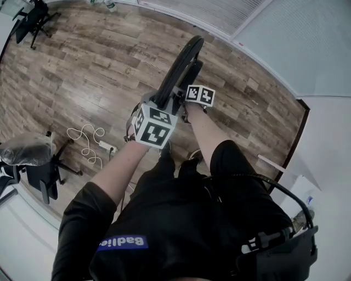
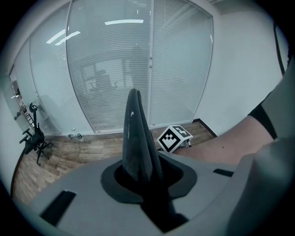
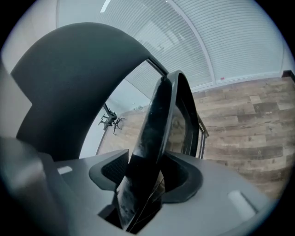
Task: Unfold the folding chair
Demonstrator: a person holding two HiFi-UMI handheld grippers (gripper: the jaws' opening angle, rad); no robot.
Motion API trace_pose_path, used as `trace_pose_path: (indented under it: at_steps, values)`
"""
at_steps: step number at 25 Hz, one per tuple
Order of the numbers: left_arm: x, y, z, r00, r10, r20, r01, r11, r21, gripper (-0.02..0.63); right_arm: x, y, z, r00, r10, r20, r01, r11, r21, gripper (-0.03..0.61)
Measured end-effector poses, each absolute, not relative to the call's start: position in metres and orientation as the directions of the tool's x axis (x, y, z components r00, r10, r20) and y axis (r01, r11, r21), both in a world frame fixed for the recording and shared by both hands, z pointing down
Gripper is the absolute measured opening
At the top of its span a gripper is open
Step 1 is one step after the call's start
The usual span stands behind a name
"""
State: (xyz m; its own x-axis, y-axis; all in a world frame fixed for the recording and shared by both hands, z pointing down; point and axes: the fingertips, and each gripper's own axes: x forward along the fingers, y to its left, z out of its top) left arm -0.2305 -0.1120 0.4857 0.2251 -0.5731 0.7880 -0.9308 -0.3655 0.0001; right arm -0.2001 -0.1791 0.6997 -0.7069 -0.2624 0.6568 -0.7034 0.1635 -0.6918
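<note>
My left claw point(image 1: 158, 104) and right claw point(image 1: 184, 101) both clamp the folding chair point(image 1: 181, 63), which looks flat, all unfolding ahead.

Open wooden floor point(image 1: 109, 55) lies left of the folding chair point(image 1: 178, 68). An office chair point(image 1: 33, 159) and cable point(image 1: 88, 140) crowd its left edge, a glass wall point(image 1: 219, 13) the far edge
</note>
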Motion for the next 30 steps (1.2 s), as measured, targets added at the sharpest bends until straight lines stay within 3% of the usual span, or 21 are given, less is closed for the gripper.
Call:
trace_pose_path:
  at_steps: [2, 17, 30]
  values:
    - [-0.230, -0.111, 0.485, 0.223, -0.573, 0.788, -0.931, -0.366, -0.002, 0.071, -0.204, -0.178, 0.695, -0.720, -0.258, 0.644, -0.692, 0.201, -0.694, 0.171]
    - [-0.208, -0.107, 0.490, 0.260, -0.568, 0.781, -0.931, -0.363, 0.046, 0.071, -0.131, -0.164, 0.700, -0.768, -0.278, 0.577, -0.632, 0.182, -0.753, 0.164]
    - [-0.197, -0.103, 0.516, 0.312, -0.561, 0.766, -0.934, -0.331, 0.137, 0.071, -0.010, -0.145, 0.752, -0.756, -0.320, 0.571, -0.607, 0.015, -0.795, 0.175]
